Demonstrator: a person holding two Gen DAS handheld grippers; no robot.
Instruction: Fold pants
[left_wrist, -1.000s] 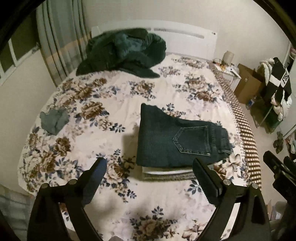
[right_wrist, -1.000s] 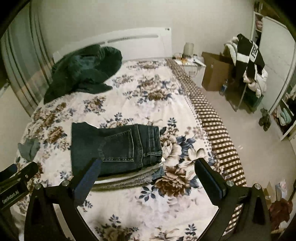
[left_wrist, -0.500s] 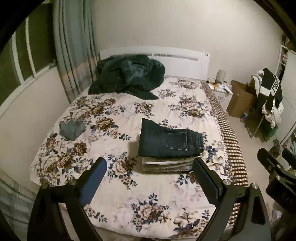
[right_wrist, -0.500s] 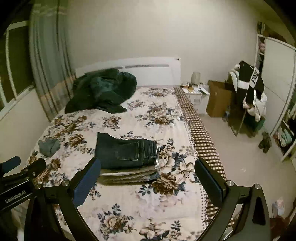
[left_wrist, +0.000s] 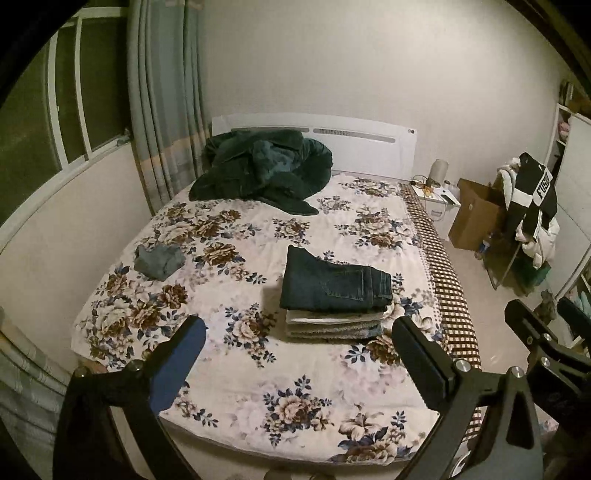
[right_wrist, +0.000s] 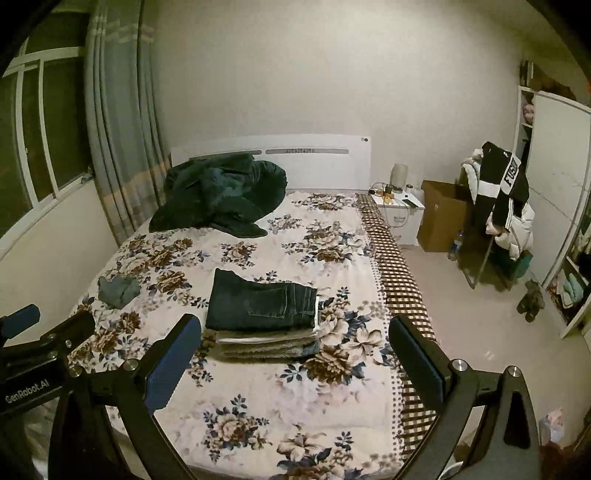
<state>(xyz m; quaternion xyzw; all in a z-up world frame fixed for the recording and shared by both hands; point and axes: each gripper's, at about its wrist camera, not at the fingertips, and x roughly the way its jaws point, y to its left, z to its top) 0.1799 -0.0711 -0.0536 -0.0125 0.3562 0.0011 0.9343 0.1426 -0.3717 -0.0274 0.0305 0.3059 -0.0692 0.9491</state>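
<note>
Folded jeans (left_wrist: 334, 283) top a stack of folded clothes (left_wrist: 332, 325) on the floral bed (left_wrist: 332, 373). Both hand-held grippers — left (left_wrist: 299, 343) and right (right_wrist: 295, 341) — hang spread wide, holding nothing, well apart from the stack.

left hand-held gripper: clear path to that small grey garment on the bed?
Probably yes. The left hand-held gripper is open and holds nothing, and the small grey garment lies alone on the bedspread, well apart from the folded jeans. It would have to move in first.

Your left gripper (left_wrist: 299, 341) and right gripper (right_wrist: 295, 341) share one build: black angular arms, blue pads on the inner finger faces, and round silver screws at the joints. The left gripper's side carries white "GenRobot.AI" lettering.
</note>
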